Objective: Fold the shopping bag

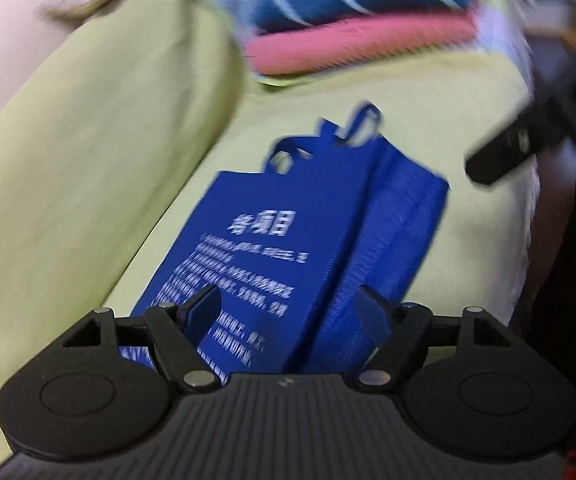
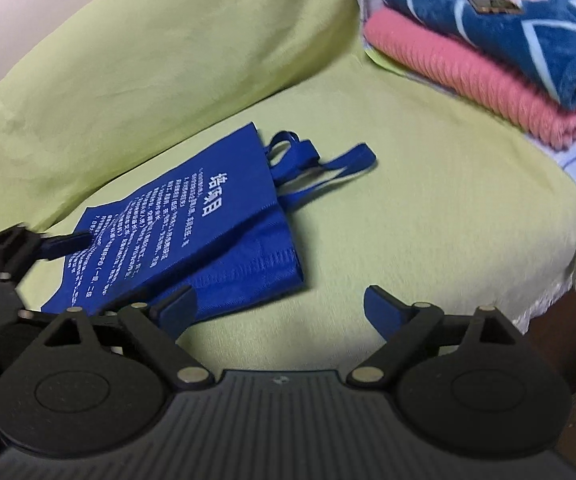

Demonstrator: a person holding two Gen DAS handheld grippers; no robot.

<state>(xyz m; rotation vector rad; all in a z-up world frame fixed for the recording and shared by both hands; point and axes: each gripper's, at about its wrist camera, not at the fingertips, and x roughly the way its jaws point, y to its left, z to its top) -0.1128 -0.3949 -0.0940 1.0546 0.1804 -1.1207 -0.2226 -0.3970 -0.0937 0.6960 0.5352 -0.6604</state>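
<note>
The blue shopping bag (image 2: 192,216) lies flat on the green sheet (image 2: 407,220), white writing up, handles (image 2: 311,164) loose. Both grippers' fingers (image 1: 204,308) (image 2: 383,308) are spread, holding nothing.

A bed covered with a pale yellow-green sheet (image 2: 387,208) carries everything, and in the right wrist view it fills most of the frame, its edge falling away at the right. A blue shopping bag (image 2: 176,216) printed with white text lies flat on the sheet left of centre, its handles (image 2: 319,164) spread toward the middle of the frame, close beside a long bolster-like roll in the same green cloth (image 2: 148,60) along the upper left. At the upper right a folded pink knit (image 2: 467,76) lies under a folded dark blue towel (image 2: 527,28); what is under the pink knit cannot be told.
</note>
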